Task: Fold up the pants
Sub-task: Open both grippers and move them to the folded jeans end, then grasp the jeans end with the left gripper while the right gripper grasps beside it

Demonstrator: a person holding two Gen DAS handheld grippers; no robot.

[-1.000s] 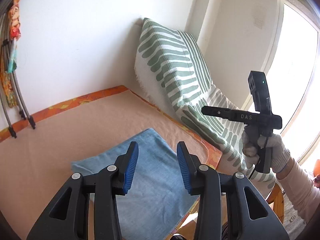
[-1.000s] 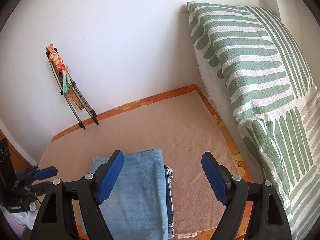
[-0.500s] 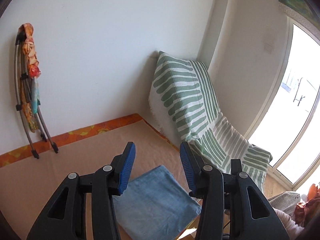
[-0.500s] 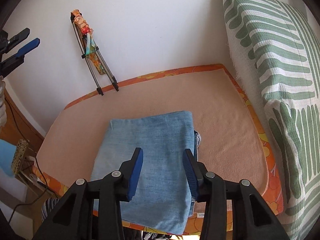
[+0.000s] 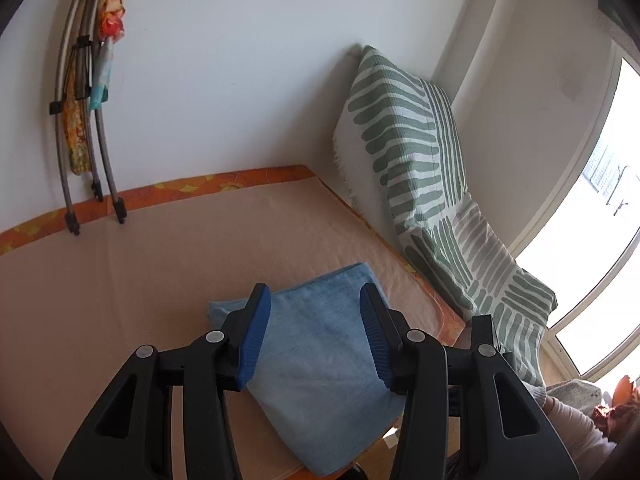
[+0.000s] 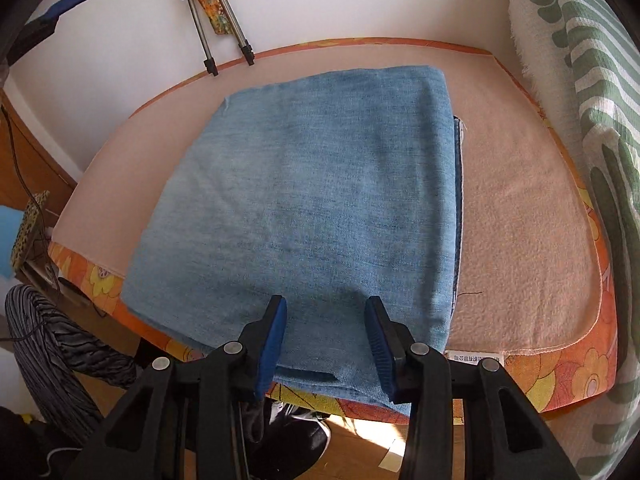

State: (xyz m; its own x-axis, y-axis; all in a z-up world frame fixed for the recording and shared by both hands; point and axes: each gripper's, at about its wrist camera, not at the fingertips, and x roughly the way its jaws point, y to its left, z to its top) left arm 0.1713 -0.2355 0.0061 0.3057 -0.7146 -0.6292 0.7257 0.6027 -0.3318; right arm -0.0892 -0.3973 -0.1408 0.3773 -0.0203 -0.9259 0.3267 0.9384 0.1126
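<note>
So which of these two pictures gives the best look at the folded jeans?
The right wrist view. There the folded jeans fill the middle of the picture, seen from above, with all four edges and the stacked layers along one side visible. The left wrist view shows the jeans smaller, at a slant, partly hidden behind the left gripper.

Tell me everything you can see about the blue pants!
The blue pants are light, faded denim, folded into a flat, thick rectangle with layered edges showing along one side. They lie on the peach blanket covering the table, and their near edge hangs slightly past the table's front. The right tongs hover open just above that near edge; neither tongs grip the cloth.
</note>
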